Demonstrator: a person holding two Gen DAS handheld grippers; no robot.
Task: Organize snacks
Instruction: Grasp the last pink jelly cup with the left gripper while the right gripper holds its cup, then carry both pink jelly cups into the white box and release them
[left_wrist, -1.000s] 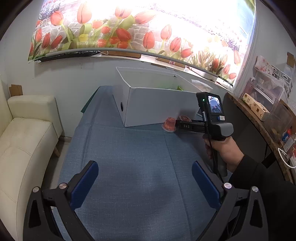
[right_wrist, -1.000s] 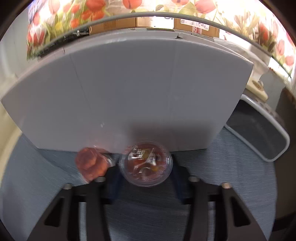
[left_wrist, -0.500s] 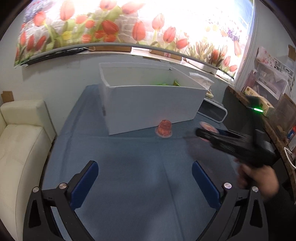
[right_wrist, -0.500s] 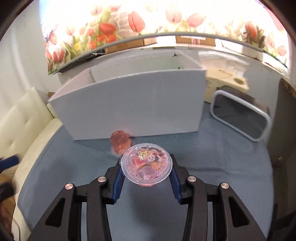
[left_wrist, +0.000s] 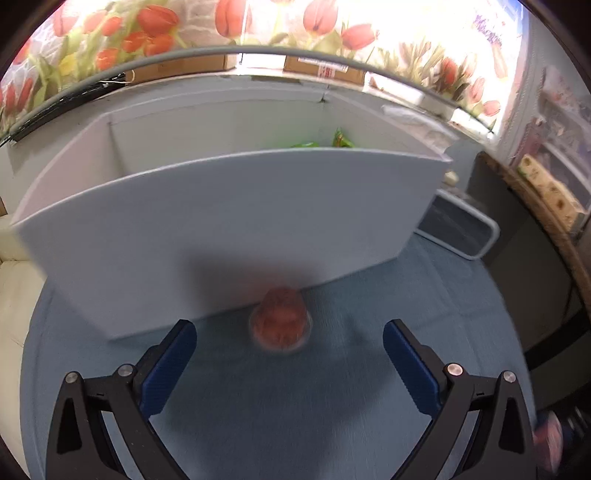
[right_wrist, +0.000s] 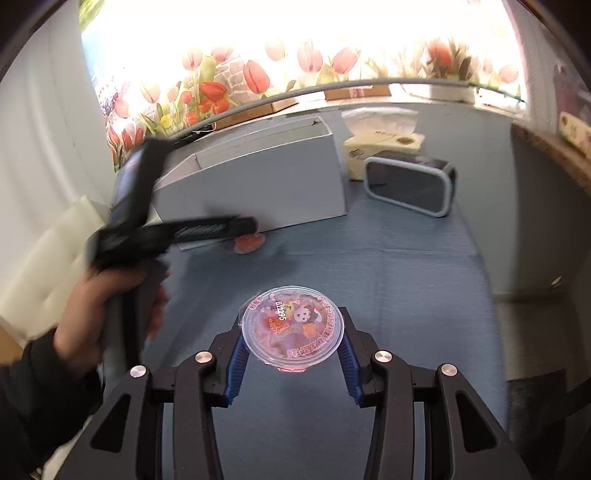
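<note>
A red jelly cup (left_wrist: 280, 325) sits upside down on the blue tablecloth against the front wall of the white box (left_wrist: 229, 221). My left gripper (left_wrist: 290, 349) is open, and its blue fingers stand wide on either side of this cup, just short of it. In the right wrist view the same cup (right_wrist: 249, 242) lies by the box (right_wrist: 258, 184), with the left gripper's tip (right_wrist: 243, 225) just above it. My right gripper (right_wrist: 291, 343) is shut on a second jelly cup (right_wrist: 291, 325) with a printed lid, held above the cloth. Green packets (left_wrist: 332, 140) show inside the box.
A grey-rimmed black container (right_wrist: 410, 184) lies on its side right of the box, and a tissue box (right_wrist: 380, 144) stands behind it. A cream sofa (right_wrist: 48, 258) is at the left of the table. A person's hand (right_wrist: 96, 314) holds the left gripper's handle.
My left gripper has swept forward and down to the red cup by the box. My right gripper has pulled back and up from the box with the lidded cup in it.
</note>
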